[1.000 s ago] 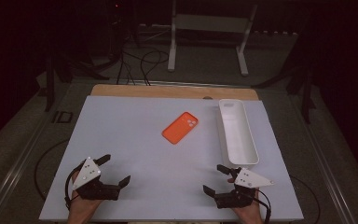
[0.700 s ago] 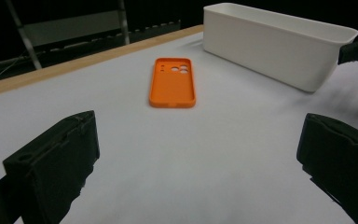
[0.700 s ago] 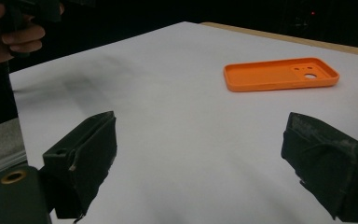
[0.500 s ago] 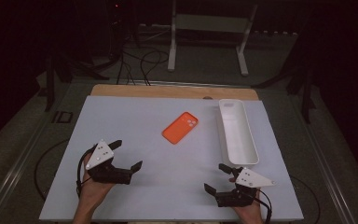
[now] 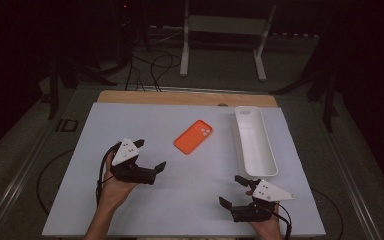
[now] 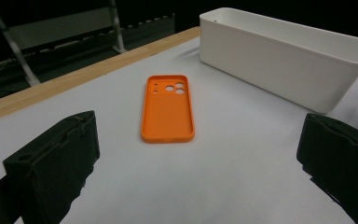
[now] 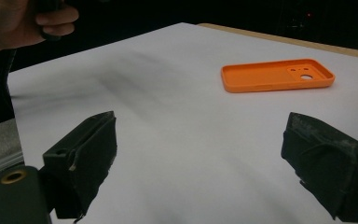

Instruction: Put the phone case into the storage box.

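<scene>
Both jaws gaping wide and gripping nothing, the left hand-held gripper (image 5: 150, 154) is hovering at lower left, facing the orange phone case (image 5: 193, 136) at frame centre, while the right hand-held gripper (image 5: 233, 190) is resting at lower right.

The high view looks forward and down from above the near edge of the pale grey rectangular table (image 5: 190, 200). Both gripper views sit low and close, sharing the flat orange plastic phone case (image 6: 168, 108) (image 7: 277, 74) (image 5: 193, 136).
</scene>
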Tool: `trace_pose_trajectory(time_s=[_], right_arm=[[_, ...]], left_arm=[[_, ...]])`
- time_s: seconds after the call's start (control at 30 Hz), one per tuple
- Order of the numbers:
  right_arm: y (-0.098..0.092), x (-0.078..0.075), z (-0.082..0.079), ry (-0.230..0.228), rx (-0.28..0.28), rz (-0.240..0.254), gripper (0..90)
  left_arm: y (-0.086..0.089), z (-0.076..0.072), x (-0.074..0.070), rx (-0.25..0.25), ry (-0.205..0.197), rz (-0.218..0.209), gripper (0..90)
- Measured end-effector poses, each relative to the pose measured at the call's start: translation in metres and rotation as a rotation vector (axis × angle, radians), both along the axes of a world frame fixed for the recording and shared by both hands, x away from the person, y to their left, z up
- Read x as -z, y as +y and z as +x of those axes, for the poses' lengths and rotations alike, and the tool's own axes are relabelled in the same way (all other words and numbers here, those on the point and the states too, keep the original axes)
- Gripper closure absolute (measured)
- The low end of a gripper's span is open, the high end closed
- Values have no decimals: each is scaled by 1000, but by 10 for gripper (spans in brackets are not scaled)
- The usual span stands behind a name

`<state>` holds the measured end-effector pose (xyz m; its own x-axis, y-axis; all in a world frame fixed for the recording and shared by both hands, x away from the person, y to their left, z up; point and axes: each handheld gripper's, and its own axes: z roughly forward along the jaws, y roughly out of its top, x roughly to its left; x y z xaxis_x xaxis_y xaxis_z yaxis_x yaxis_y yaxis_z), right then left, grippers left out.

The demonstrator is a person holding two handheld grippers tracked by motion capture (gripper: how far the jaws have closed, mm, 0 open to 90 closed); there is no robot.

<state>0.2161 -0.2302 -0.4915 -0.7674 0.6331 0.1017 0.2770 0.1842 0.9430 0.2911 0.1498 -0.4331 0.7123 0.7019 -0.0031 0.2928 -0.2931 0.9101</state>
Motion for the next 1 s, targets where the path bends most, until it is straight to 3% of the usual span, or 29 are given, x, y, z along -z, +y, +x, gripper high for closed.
trace_pose_trajectory(time_s=[0.6, 1.0], right_arm=[[1, 0, 0, -4, -1, -6, 104], [2, 0, 0, -5, -3, -13, 104]], left_arm=[[-25, 26, -5, -8, -19, 29, 0], [-33, 38, -4, -34, -17, 17, 0]])
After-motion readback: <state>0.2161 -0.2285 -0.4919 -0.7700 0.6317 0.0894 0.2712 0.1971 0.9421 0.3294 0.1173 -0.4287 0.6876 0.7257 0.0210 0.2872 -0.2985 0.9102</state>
